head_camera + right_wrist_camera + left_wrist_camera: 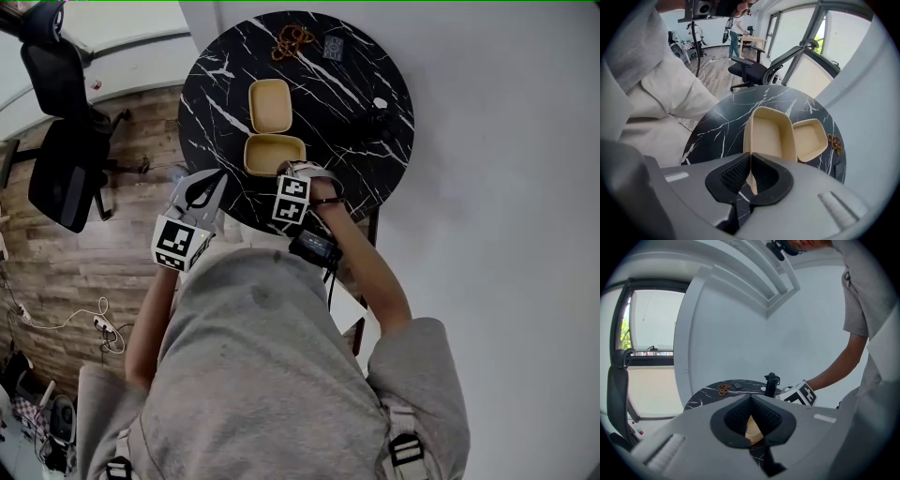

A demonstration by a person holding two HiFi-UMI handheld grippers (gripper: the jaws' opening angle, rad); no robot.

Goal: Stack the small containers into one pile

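Observation:
Two shallow tan containers lie side by side on the round black marble table [375,173]. The far container [269,105] rests flat and free. The near container [272,155] has its rim at the table's front edge pinched by my right gripper [292,171], which points steeply down. In the right gripper view the jaws [750,161] are shut on that thin rim, with the near container [769,133] and the far container [809,139] beyond. My left gripper [214,180] hovers off the table's left front edge, shut and empty [750,399].
At the table's far side lie a brown chain-like item [292,40] and a small dark card [333,47]. A black upright object [372,122] stands at the right. A black office chair [61,131] stands on the wooden floor to the left.

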